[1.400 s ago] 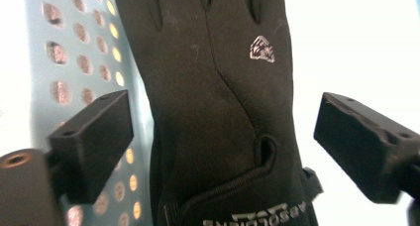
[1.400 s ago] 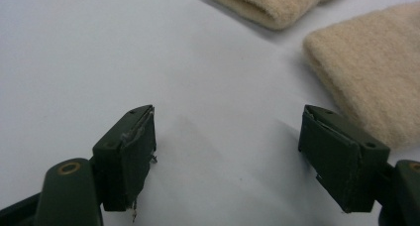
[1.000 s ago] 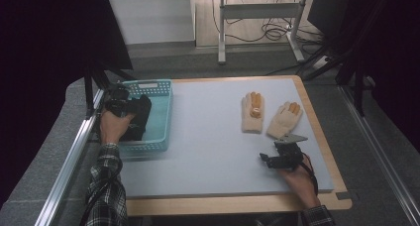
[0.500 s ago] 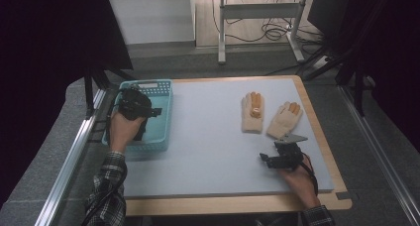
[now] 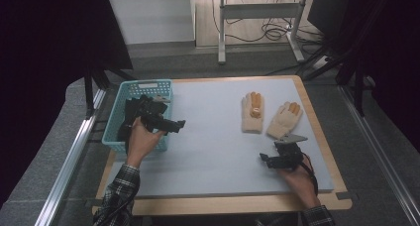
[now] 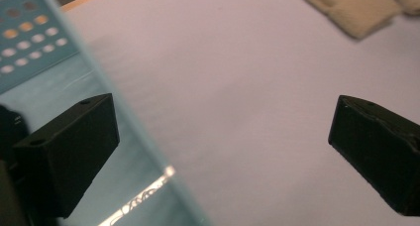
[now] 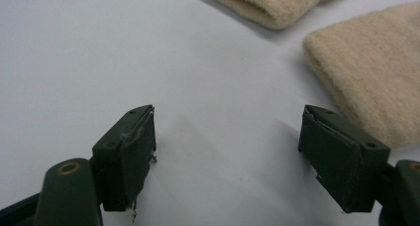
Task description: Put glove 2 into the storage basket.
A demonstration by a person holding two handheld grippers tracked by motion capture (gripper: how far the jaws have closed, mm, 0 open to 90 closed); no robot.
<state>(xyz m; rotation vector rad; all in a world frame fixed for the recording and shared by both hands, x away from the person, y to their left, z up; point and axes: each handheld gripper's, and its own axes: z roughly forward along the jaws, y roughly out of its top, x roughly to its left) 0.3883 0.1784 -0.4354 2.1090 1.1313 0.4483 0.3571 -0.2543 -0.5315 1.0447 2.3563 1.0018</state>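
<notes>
Two cream knit gloves lie side by side on the grey mat (image 5: 218, 137) at the right: one (image 5: 252, 113) has orange marks on its fingers, and the other (image 5: 285, 119) is angled beside it. My right gripper (image 5: 263, 159) rests low on the mat just in front of them. It is open and empty (image 7: 228, 156), with the glove cuffs (image 7: 371, 62) just ahead. My left gripper (image 5: 181, 123) hovers over the right rim of the teal basket (image 5: 153, 83) and points toward the mat. Its jaws are wide apart with nothing between them (image 6: 223, 151).
Something dark (image 5: 130, 118) lies inside the basket, and I cannot tell what it is. The basket rim (image 6: 141, 156) runs under my left jaw. A wooden table edge (image 5: 223, 203) borders the mat. Metal rails flank the table, and a desk frame (image 5: 257, 18) stands beyond.
My left gripper has moved rightward from over the basket's inside to its right rim, rising slightly. The right gripper and both gloves have stayed put.
</notes>
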